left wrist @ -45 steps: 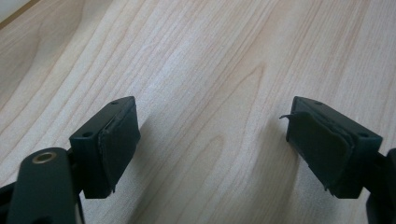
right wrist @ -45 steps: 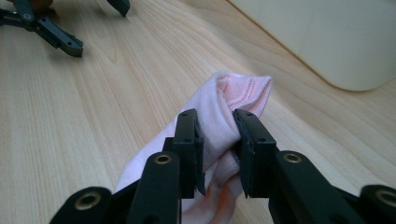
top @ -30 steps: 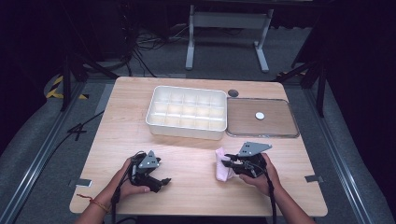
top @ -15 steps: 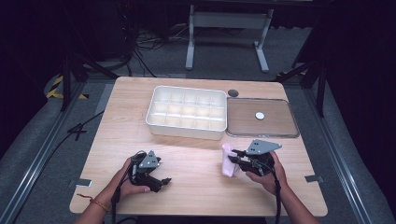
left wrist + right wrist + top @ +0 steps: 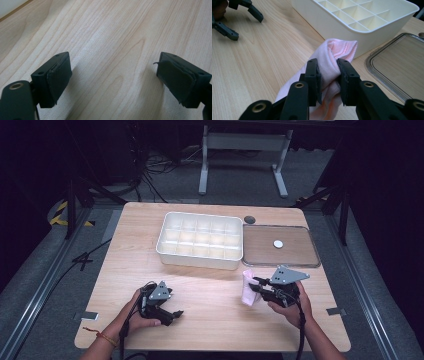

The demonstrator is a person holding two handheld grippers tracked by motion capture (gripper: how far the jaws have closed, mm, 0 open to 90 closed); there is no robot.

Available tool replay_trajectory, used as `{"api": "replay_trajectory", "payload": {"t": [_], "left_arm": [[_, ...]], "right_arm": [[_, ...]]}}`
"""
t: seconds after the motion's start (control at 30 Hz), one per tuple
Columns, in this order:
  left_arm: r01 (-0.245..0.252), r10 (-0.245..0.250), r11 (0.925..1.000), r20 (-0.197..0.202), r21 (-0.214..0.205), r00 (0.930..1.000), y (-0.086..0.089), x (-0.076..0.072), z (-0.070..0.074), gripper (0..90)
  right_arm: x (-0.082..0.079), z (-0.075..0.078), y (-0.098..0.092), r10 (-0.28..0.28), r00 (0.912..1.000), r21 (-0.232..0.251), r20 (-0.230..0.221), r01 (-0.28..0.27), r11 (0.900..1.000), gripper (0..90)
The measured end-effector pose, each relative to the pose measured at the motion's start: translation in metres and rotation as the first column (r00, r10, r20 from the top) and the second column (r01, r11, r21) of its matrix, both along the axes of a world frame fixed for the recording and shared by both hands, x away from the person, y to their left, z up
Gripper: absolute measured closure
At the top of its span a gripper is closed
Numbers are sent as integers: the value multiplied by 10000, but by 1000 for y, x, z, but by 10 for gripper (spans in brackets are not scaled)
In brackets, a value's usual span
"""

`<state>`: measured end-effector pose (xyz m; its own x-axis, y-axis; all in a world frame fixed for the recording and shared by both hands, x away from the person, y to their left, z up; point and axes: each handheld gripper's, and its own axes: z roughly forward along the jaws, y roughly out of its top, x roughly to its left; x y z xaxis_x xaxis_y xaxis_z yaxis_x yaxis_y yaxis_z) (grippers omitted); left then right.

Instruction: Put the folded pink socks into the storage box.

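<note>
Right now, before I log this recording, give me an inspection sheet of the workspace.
Surface: wooden table, bare in front.
Job's things: pink cloth, partly lifted off the table; white divided tray, compartments look empty.
Clutter: clear lid beside the tray, small white disc on it.
Tools: right tool shut on the cloth; left tool open above bare wood.
Cables: one trails from each tool.
Surroundings: dark floor, metal stand behind the table.

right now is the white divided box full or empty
Empty: every compartment of the white box that shows in the high view and the right gripper view is bare. Its clear lid lies beside it.
</note>
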<state>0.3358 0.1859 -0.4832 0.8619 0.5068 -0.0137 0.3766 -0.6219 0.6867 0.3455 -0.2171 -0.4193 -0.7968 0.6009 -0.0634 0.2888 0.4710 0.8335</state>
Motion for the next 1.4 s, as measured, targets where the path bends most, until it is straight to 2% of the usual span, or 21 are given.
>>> {"api": "replay_trajectory", "payload": {"t": [1.0,1.17,1.23,1.4], "left_arm": [[-2,2,10000,11,3,10000,0,0,0,128],[17,-17,10000,21,40,10000,0,0,0,128],[-8,8,10000,11,34,10000,0,0,0,128],[-13,13,10000,10,31,10000,0,0,0,128]], "right_arm": [[-3,12,-8,-207,9992,282,342,198,9994,722],[-3,22,-10,-213,9974,433,694,183,9989,722],[0,31,-13,-351,9961,723,812,292,9970,722],[10,41,-10,-483,9934,678,1038,414,9968,722]]}}
